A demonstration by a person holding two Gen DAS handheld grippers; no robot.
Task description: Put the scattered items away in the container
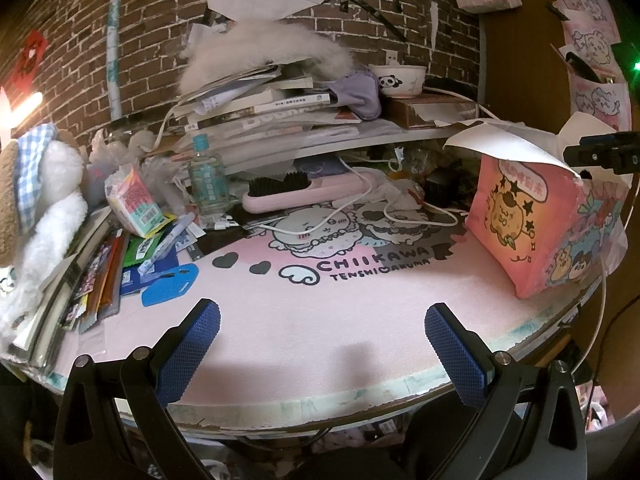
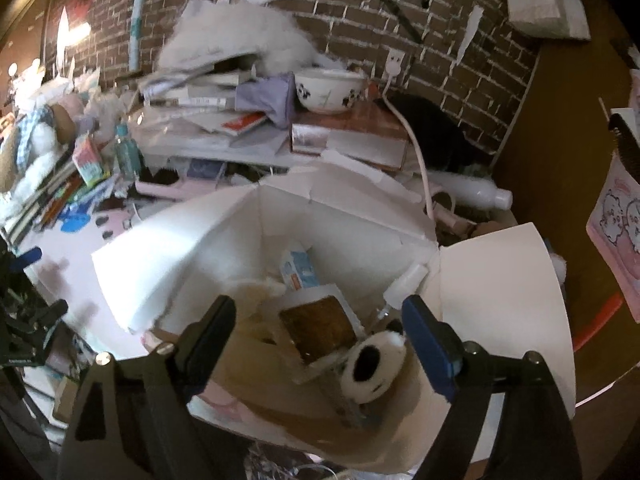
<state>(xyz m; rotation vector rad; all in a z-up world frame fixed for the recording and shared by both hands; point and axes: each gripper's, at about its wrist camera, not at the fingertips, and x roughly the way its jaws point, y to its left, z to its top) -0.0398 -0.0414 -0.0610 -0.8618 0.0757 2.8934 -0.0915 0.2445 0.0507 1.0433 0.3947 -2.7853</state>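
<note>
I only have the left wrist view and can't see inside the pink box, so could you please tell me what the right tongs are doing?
Observer: The right tongs hang open over the box, nothing between them.
Operator: Is anything inside yet?
Observer: Yes, a brown-faced framed block and a black-and-white plush piece lie in it.
Operator: Anything else?
Observer: A small blue-and-white carton leans deeper inside.

hidden: box [image 2: 352, 248] bottom under items; cut off: plush toy [image 1: 36, 208] at left
</note>
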